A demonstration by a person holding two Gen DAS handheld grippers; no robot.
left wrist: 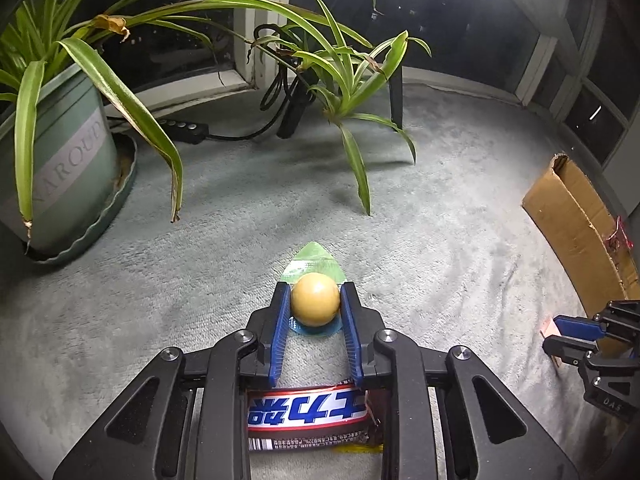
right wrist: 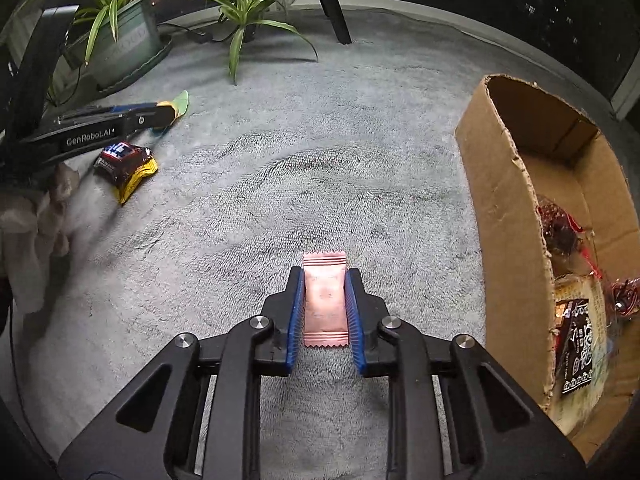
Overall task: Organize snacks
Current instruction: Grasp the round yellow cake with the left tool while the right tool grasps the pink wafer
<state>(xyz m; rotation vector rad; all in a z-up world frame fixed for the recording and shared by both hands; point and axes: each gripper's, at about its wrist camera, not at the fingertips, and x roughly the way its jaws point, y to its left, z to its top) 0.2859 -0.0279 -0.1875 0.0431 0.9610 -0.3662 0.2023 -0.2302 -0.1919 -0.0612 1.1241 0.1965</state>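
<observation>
Both grippers clamp snacks above the grey carpet.

The left gripper (left wrist: 315,300) has its blue fingers (left wrist: 280,332) pressed on a round yellow candy ball in a green wrapper (left wrist: 315,299), with a red-and-blue chocolate bar (left wrist: 308,410) on the carpet (left wrist: 440,240) beneath. The right gripper (right wrist: 325,300) pinches a pink crimped sachet (right wrist: 324,300), beside an open brown cardboard box (right wrist: 508,216) holding packaged snacks (right wrist: 576,344).
</observation>
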